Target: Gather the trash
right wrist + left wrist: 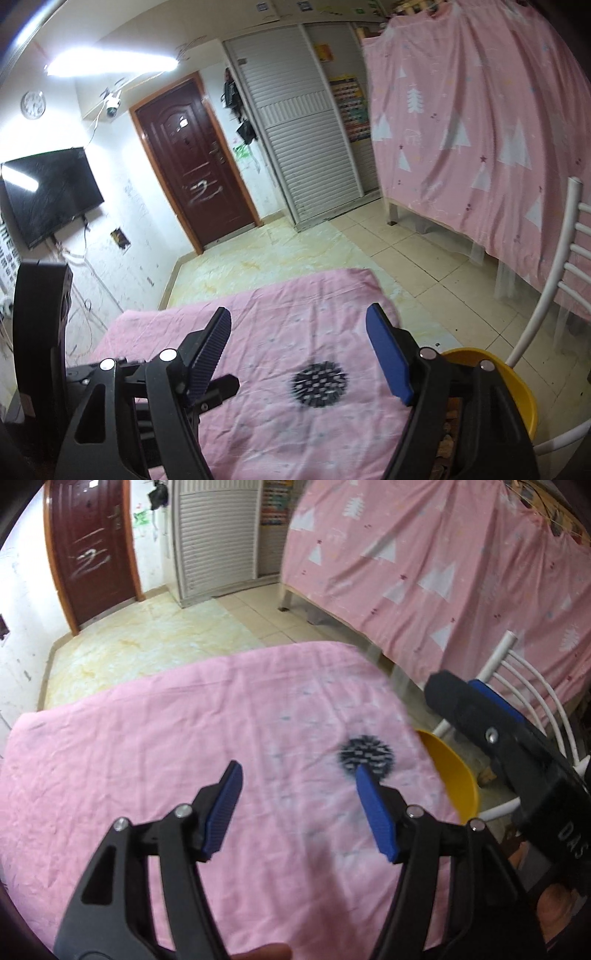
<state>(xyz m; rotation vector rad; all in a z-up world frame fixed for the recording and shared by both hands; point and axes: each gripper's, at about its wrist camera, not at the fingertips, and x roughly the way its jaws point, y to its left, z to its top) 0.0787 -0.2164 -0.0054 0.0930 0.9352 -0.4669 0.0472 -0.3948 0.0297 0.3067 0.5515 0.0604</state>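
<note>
A table under a wrinkled pink cloth fills the foreground of both views. My left gripper hovers over it, open, with only cloth between its blue pads. A dark round spiky patch lies on the cloth just beyond its right fingertip; I cannot tell whether it is a print or an object. My right gripper is also open and empty, above the same patch. A yellow bin stands off the table's right edge with brownish scraps inside. It also shows in the left wrist view, yellow bin.
A white slatted chair stands behind the bin. A pink tree-print curtain hangs over a bed frame on the right. Beyond the table are pale floor, a brown door, a louvred wardrobe and a wall TV.
</note>
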